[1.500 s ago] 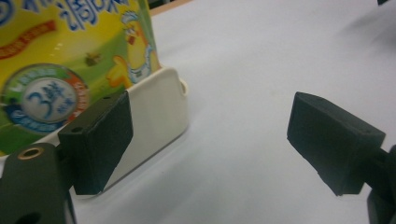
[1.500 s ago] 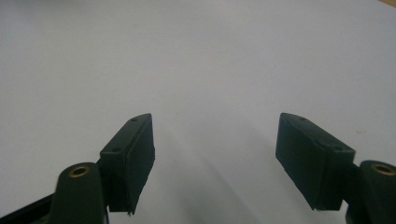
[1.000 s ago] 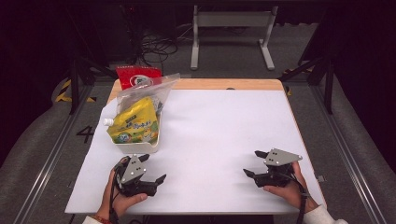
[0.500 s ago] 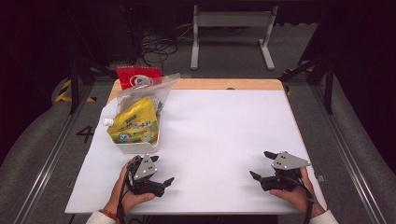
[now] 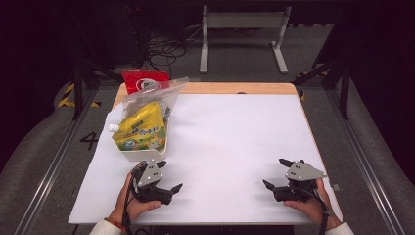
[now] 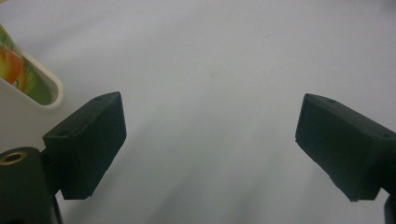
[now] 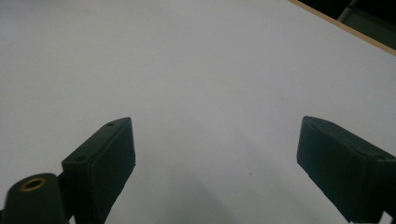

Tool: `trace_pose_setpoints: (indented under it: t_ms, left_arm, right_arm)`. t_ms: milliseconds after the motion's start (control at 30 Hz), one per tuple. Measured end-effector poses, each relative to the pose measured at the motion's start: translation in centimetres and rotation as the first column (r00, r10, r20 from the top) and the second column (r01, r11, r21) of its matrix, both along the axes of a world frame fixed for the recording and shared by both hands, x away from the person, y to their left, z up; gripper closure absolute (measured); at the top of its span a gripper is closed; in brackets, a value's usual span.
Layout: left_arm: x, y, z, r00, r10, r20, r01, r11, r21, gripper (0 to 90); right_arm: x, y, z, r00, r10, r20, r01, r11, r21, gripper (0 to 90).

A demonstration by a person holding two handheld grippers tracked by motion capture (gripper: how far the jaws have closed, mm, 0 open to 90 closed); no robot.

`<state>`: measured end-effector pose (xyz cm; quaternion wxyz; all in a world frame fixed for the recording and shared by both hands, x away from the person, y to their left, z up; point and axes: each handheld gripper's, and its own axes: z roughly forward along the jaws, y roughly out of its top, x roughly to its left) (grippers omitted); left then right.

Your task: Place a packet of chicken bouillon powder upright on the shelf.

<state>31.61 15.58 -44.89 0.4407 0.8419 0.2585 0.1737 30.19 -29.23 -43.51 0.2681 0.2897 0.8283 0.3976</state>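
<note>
Left gripper (image 5: 164,176) sits lower left of the high view, jaws spread wide with nothing between them, resting low over the white table (image 5: 235,147). Right gripper (image 5: 279,174) is at lower right; its jaws have just been opening and now stand wide on bare surface, as the right gripper view confirms. The step looks like the start of a reach, with no contact yet. The white tray (image 5: 142,154) holding the yellow pouch (image 5: 142,129) lies just above the left gripper, near but apart; its corner shows at the left edge of the left gripper view (image 6: 44,91). A clear bag (image 5: 156,95) and red packet (image 5: 142,81) lie behind it. The next move probably calls for the left gripper to go forward to the pouch.
</note>
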Motion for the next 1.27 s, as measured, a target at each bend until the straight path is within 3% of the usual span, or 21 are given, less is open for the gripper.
trace_pose_setpoints:
  t_ms: [233,767,1267]
  left_arm:
    - [-0.02,-0.04,-0.08,0.9997,0.012,0.022,-0.012,0.9993,0.035,9.2]
    - [0.04,-0.04,-0.02,0.9995,0.009,0.029,-0.010,0.9987,0.049,9.2]
    - [0.54,-0.56,-0.38,0.9996,-0.024,0.012,0.024,0.9975,0.067,8.9]
  right_arm:
    - [-0.21,0.38,-0.09,0.9999,-0.007,0.011,0.007,1.000,-0.024,10.7]
    - [-0.08,0.34,-0.18,0.9999,-0.007,0.011,0.008,1.000,-0.027,10.9]
    - [0.05,0.01,-0.64,0.9981,-0.059,0.016,0.060,0.997,-0.045,11.0]
